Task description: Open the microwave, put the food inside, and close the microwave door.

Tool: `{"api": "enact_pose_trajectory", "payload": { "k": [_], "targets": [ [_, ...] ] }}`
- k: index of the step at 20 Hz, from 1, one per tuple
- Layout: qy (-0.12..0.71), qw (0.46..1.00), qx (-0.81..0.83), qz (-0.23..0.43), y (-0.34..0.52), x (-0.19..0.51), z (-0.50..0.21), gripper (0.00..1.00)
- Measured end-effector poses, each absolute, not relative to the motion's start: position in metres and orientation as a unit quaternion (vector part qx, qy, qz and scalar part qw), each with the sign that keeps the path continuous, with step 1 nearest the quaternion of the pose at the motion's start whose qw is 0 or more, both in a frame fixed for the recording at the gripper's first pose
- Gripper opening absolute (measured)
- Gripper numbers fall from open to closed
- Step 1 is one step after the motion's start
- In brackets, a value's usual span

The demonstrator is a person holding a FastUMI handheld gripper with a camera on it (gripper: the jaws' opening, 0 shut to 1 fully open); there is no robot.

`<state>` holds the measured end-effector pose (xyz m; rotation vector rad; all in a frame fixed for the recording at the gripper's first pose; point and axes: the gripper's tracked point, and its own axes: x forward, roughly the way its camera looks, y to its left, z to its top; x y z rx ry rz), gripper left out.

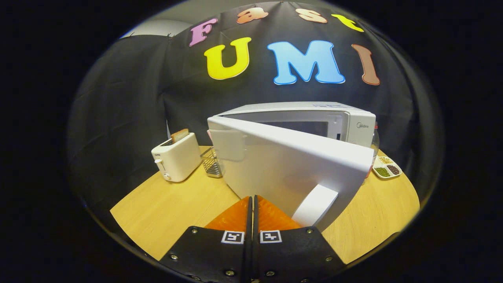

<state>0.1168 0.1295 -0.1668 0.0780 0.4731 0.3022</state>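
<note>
Pressed together and holding nothing, the gripper (252, 198) points at the microwave's (314, 118) smooth white door (290, 165), which is swung partly open towards it, its curved handle (315, 204) just right of the fingertips, probably so the closed tips can push it. Left on the wooden table (165, 208), a toaster (177, 157) holds bread (179, 135), likely the food.

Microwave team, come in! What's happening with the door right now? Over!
Tongs shut, empty, tips at the door's outer face. Microwave door partly open, handle just right of the tongs. Nothing blocking the door.
</note>
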Motion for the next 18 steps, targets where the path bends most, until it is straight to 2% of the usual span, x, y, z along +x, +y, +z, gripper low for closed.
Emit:
{"api": "enact_pose_trajectory", "payload": {
  "k": [9,18],
  "targets": [
    [0.227,0.965,0.054,0.117,0.081,0.175,-0.171,0.01],
    [0.230,0.964,0.074,0.112,0.064,0.229,-0.181,0.01]
  ]
}}
